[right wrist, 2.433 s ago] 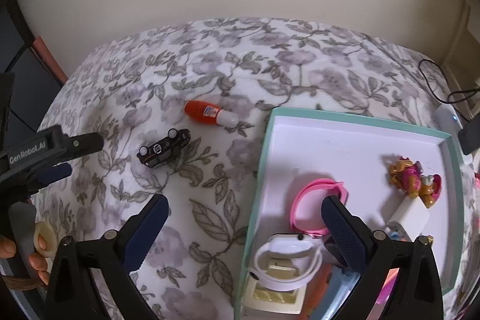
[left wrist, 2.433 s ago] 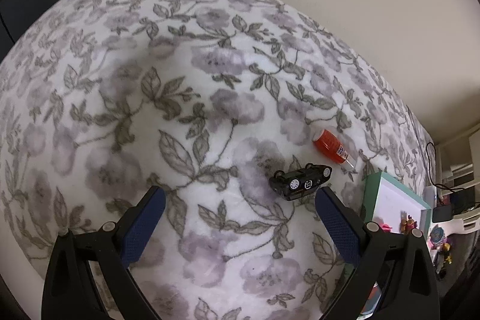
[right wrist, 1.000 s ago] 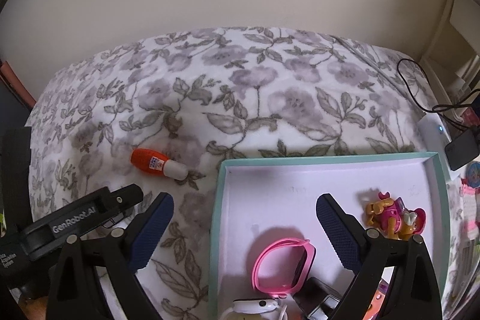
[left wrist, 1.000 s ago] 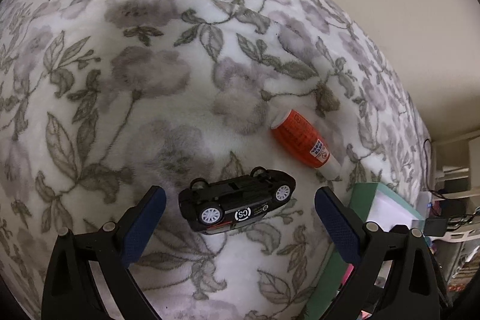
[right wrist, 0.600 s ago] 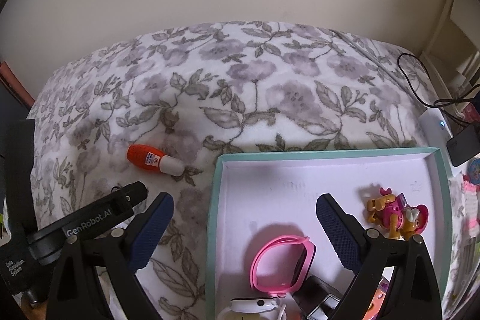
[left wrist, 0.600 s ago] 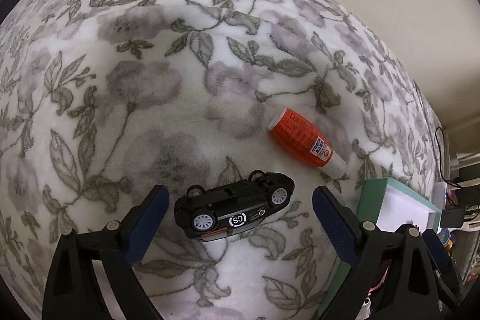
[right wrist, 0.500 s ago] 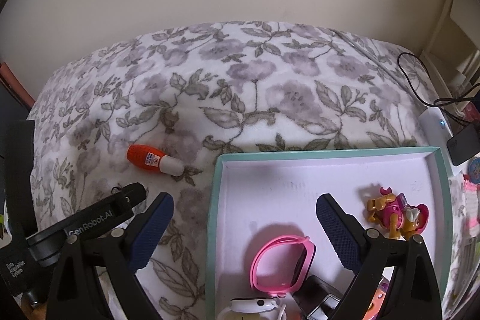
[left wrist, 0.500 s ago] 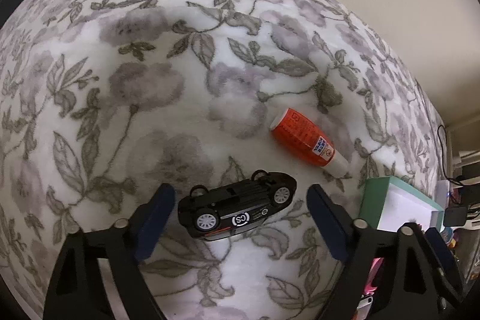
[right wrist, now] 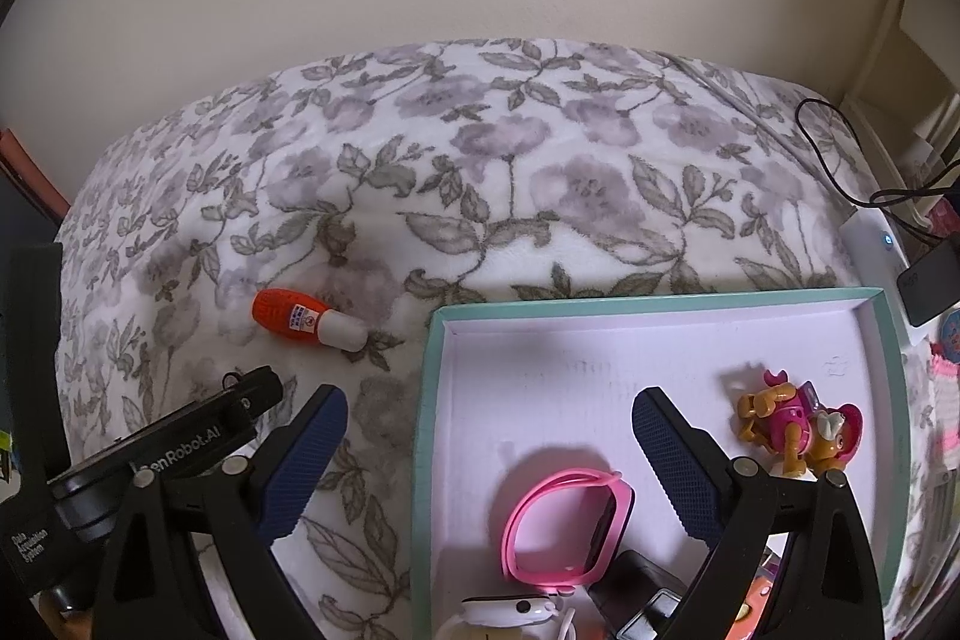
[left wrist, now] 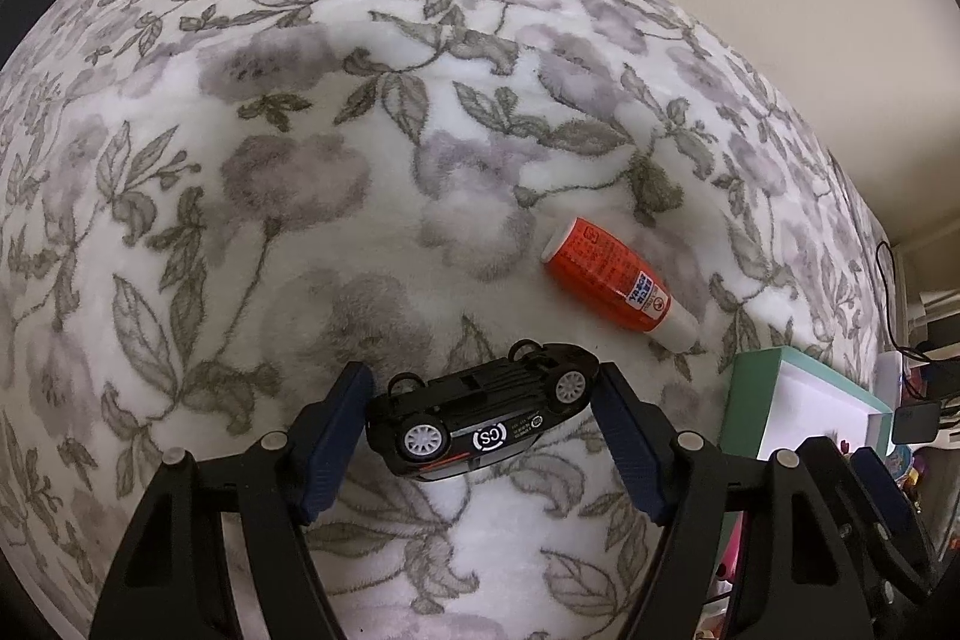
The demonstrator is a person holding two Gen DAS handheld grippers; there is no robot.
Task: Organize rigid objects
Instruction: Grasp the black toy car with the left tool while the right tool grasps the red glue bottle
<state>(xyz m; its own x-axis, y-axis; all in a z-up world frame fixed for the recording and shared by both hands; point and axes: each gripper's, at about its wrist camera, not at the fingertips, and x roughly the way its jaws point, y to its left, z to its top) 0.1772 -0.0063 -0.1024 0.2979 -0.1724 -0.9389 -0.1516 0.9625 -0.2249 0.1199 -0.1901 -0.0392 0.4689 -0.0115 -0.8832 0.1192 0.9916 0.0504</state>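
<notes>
Toy car (left wrist: 483,417), black, upside down on floral bed (left wrist: 300,172), between pads of left hand-held gripper (left wrist: 483,421); jaws just closing, pads at both ends, contact unclear. Orange tube (left wrist: 618,283) at 1 o'clock from car, w/ teal tray (right wrist: 429,400) at 3. Right hand-held gripper (right wrist: 489,439) wide open, empty, over tray edge.

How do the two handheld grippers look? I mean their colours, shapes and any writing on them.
Both the left gripper and the right gripper have black plastic frames with angular arms and small silver bolts. Their jaws carry dark blue pads with a fine ribbed texture. In the right wrist view, the left gripper's black body shows white lettering, including "GenRobot.AI".
</notes>
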